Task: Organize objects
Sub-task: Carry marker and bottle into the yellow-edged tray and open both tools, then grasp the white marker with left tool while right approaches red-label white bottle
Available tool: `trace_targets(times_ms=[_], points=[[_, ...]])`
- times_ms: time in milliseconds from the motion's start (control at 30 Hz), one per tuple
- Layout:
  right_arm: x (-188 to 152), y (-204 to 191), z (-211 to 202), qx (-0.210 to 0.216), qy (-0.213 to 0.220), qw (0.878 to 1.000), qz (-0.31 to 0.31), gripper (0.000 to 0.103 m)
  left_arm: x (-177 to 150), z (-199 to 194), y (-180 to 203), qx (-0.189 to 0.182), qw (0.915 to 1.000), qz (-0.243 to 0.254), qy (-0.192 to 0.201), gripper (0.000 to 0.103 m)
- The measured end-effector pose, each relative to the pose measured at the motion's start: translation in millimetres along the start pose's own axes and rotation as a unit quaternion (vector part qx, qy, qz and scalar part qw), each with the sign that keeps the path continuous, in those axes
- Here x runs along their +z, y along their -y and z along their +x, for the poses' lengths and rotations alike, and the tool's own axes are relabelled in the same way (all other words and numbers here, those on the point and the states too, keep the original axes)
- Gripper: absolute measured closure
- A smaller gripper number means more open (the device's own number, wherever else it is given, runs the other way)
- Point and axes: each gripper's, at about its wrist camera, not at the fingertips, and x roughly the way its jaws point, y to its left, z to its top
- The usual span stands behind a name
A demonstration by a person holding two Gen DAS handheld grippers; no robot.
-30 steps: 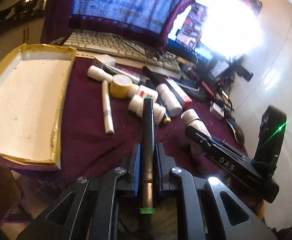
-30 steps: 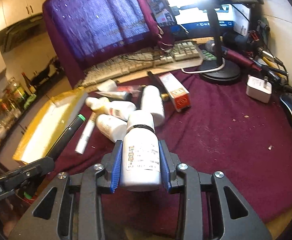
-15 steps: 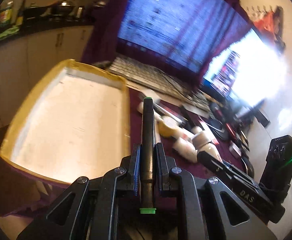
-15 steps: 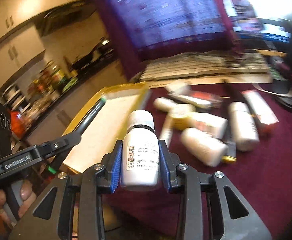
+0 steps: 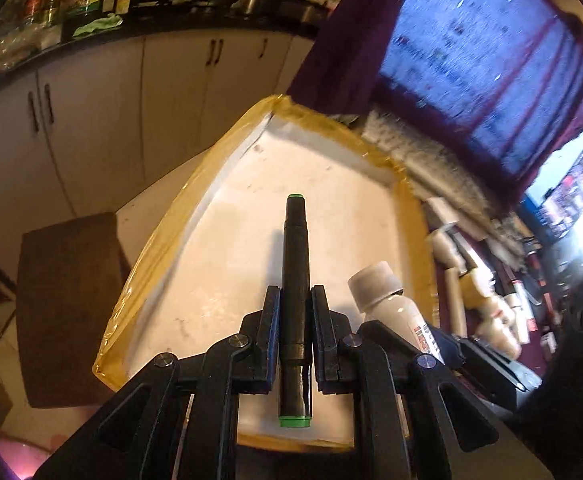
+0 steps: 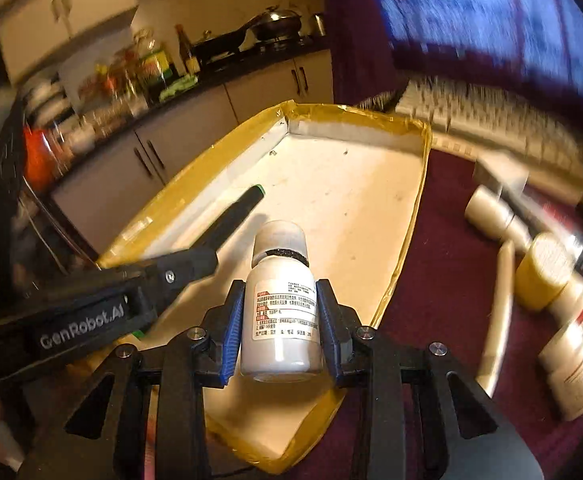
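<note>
A black marker with green ends is clamped lengthwise in my left gripper, held over the white floor of a shallow tray with yellow taped rims. My right gripper is shut on a white pill bottle with a printed label, also above the tray. In the right wrist view the left gripper and marker reach in from the left. The bottle shows just right of the marker in the left wrist view.
Several white bottles, a yellow-capped jar and a white tube lie on the maroon cloth right of the tray. A keyboard and a cloth-draped screen stand behind. A brown stool and cabinets are left of the table.
Both grippers swung left from the pile of bottles to above the tray, each still holding its object. The views now face the tray and the kitchen cabinets.
</note>
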Motion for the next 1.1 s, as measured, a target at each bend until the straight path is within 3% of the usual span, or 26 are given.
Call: trace_targets(times_ms=[67,233,300,367,433,533,733,933,1100], points=[[-1,-3,0,-0.013,-0.004,1.000,-0.016,0.070,-1,-1,2,0.010,0.9999,0.006,0.002,0.092],[-5,14,-25,0.017,0.018,0.999,0.022,0.069,-6,-6,5,0.016,0.9997,0.014,0.011,0.087],[-9,21,-42,0.017,0.045,0.998,0.032,0.057,-6,-10,8,0.008,0.9996,0.021,0.018,0.075],[-18,31,-63,0.025,0.077,0.995,0.052,0.054,-9,-23,10,-0.002,0.9989,0.017,0.043,0.047],[-30,43,-82,0.025,0.097,0.992,0.070,0.050,-12,-38,15,-0.016,0.9968,0.007,0.078,0.031],[-49,64,-101,0.010,0.096,0.991,0.093,0.050,-20,-53,30,-0.035,0.9933,0.019,0.108,0.029],[-71,118,-118,-0.046,0.086,0.983,0.154,0.050,-35,-57,79,-0.059,0.9898,0.083,0.100,0.029],[-77,155,-126,-0.049,0.084,0.978,0.186,0.050,-42,-45,130,-0.090,0.9855,0.129,0.063,0.029],[-68,165,-125,-0.052,0.093,0.979,0.172,0.050,-46,-19,158,-0.078,0.9834,0.164,0.015,0.030]])
